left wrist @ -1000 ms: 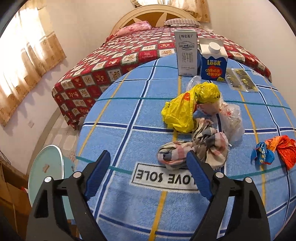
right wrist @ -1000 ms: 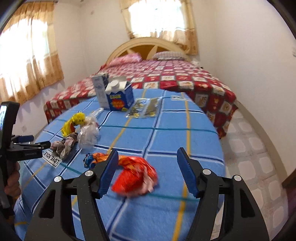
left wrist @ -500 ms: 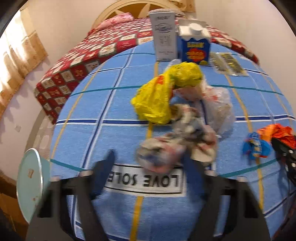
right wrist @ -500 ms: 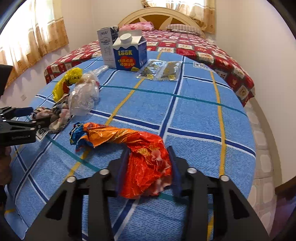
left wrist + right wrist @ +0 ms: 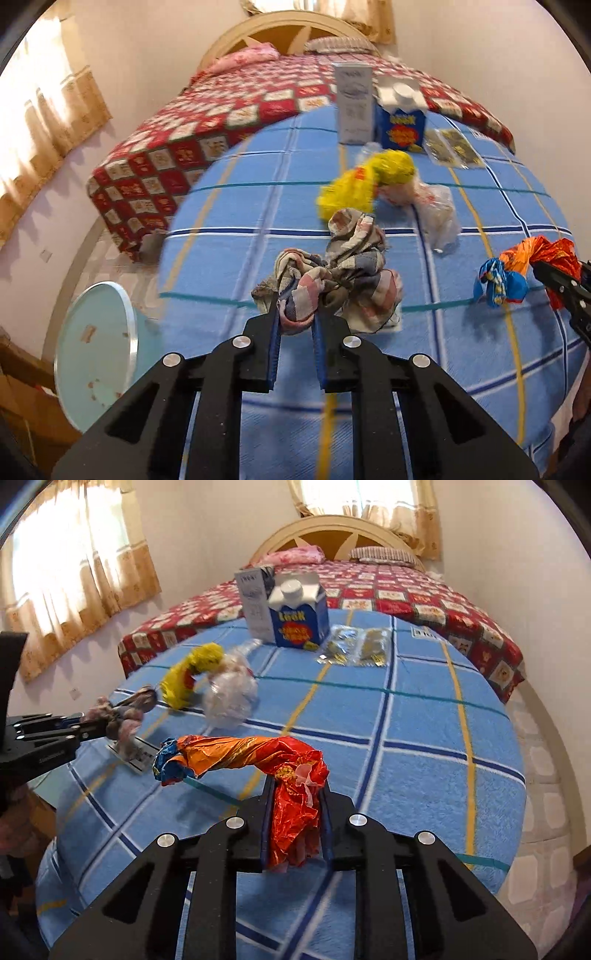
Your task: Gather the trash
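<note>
A crumpled plaid cloth [image 5: 354,273] lies on the blue checked tablecloth [image 5: 229,258]. My left gripper [image 5: 295,314] is closing on the cloth's near fold, and its blue pads pinch it. An orange-red foil wrapper with a blue end [image 5: 251,755] stretches leftward from my right gripper [image 5: 295,794], whose jaws are closing with the wrapper's red end pressed between them. In the left wrist view the wrapper [image 5: 517,258] and the right gripper [image 5: 554,277] show at the right edge. In the right wrist view the left gripper [image 5: 85,731] holds the cloth [image 5: 122,720] at the left.
Beyond the cloth lie a yellow plastic bag [image 5: 364,184] and a clear plastic bag [image 5: 432,206]. A grey carton [image 5: 354,103], a blue carton [image 5: 400,125] and flat packets [image 5: 452,149] stand at the far edge. A pale teal round container [image 5: 96,350] sits below the table's left edge. A bed [image 5: 221,122] is behind.
Both grippers went from wide open to closed. The left one moved forward onto the plaid cloth and pinched it. The right one closed on the foil wrapper's red end.
</note>
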A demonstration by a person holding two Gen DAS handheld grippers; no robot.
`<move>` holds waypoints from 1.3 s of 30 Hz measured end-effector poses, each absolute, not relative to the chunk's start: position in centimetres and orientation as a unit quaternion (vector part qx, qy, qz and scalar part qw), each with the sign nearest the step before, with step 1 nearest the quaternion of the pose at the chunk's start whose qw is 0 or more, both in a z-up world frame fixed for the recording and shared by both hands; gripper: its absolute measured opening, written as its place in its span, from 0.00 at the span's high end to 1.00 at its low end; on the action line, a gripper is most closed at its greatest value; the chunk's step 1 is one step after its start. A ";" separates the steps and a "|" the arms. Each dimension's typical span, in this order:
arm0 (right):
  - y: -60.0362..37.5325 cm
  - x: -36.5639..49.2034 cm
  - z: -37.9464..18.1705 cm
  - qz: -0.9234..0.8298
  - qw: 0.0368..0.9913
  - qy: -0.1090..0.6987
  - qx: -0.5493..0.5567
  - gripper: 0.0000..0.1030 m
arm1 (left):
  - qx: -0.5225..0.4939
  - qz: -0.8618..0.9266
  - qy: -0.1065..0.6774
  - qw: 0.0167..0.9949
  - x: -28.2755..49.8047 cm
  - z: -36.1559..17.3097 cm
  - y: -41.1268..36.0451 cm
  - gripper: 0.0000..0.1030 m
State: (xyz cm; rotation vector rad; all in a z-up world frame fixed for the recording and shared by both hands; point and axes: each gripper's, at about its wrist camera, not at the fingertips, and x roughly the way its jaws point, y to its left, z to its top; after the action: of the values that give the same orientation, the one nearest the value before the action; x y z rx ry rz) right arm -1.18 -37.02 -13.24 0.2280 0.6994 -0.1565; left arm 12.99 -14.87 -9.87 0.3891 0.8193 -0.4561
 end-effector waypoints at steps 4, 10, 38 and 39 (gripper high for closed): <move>-35.5 -0.3 -12.5 -0.069 0.933 0.338 0.100 0.79 | 0.180 -0.191 0.381 0.887 12.9 -8.9 -11.4 0.85; -32.8 1.9 -11.7 -0.055 0.937 0.336 0.080 0.79 | 0.171 -0.150 0.376 0.898 13.6 -8.4 -7.0 0.85; -16.9 13.5 -9.1 0.054 0.941 0.334 -0.015 0.79 | 0.129 -0.001 0.395 0.909 16.7 -8.9 9.5 0.85; -16.6 13.8 -9.1 0.056 0.941 0.334 -0.017 0.79 | 0.128 0.003 0.396 0.909 16.7 -8.9 9.9 0.85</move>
State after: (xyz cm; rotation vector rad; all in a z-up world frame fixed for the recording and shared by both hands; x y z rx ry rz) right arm 13.75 -16.61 -9.10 -0.0342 0.6816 0.1140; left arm 16.75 9.92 -8.95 0.2641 0.8167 0.0061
